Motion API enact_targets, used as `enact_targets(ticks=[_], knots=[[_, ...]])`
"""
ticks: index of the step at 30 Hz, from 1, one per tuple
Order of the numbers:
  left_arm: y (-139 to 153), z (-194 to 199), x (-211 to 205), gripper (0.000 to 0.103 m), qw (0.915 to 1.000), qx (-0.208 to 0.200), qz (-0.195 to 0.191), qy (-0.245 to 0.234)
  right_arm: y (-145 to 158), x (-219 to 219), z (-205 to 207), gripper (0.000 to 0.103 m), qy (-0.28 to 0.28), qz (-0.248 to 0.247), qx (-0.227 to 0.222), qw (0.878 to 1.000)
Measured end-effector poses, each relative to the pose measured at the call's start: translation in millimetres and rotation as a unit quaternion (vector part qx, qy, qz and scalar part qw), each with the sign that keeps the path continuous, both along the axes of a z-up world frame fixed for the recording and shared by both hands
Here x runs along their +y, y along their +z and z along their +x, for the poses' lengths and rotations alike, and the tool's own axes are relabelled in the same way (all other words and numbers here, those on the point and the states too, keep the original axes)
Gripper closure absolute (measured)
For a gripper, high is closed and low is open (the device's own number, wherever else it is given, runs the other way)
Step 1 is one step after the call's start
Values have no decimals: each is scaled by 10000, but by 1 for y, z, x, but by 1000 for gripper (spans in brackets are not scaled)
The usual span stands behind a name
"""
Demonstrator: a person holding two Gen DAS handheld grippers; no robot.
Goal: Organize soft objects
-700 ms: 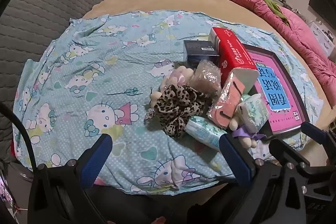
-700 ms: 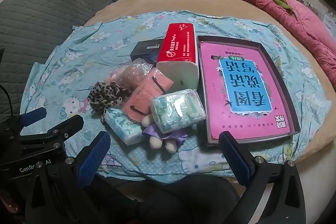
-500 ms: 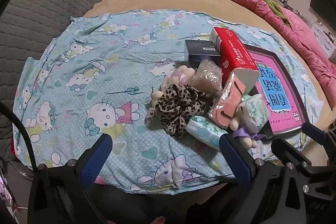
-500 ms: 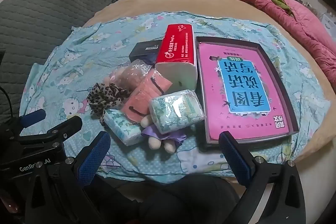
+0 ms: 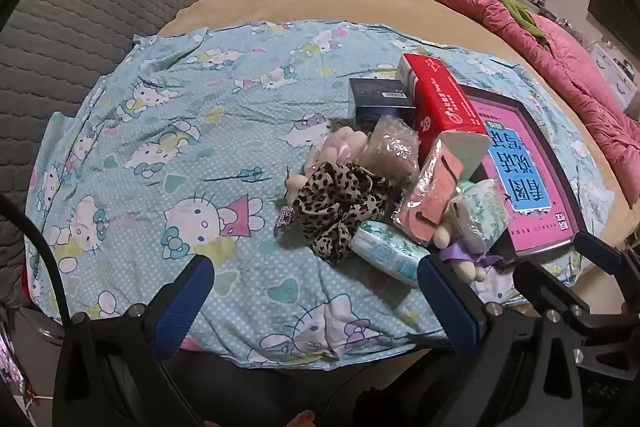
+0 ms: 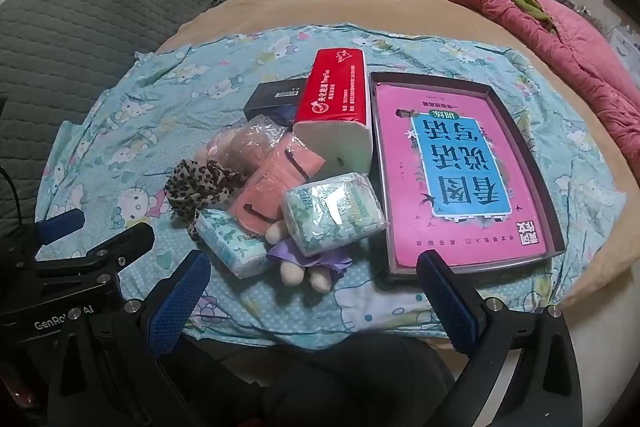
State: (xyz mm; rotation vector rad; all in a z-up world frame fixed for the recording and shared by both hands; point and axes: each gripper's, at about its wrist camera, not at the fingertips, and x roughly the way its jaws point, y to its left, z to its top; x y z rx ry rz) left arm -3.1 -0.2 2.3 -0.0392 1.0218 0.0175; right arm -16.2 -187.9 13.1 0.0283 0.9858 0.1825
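Left gripper [image 5: 314, 301] wide open, nothing between blue pads; hovering above near edge of cartoon-print cloth [image 5: 192, 131]. Right gripper [image 6: 314, 297] likewise spread wide, empty.

Pile of soft items ahead of and between right fingers, ahead-right of left fingers. Red tissue pack [image 6: 335, 107]: long axis running away from fingers, white open end facing them. Leopard scrunchie [image 6: 202, 183] at left edge of pile, beyond left finger of right gripper. Green-print tissue packet [image 6: 334, 213] lying crosswise atop plush toy [image 6: 298, 263], feet pointing toward fingers. Second packet [image 6: 234, 245] angled, just beyond left finger.

Dark tray [image 6: 532, 163] ahead of right finger, long axis away; holding pink book [image 6: 456, 179], nothing else seen inside.
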Motion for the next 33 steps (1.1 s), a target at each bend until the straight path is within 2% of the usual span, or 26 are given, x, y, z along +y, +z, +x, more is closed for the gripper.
enact_targets(ticks=[17,33], knots=[[1,1,-2,1,10000,-49,0,3,-2,-2,1,0,-89,42,46,9999],[-11,11,10,1,9996,79,-261,51,-11,-3,10,0,-80,72,161,9998]])
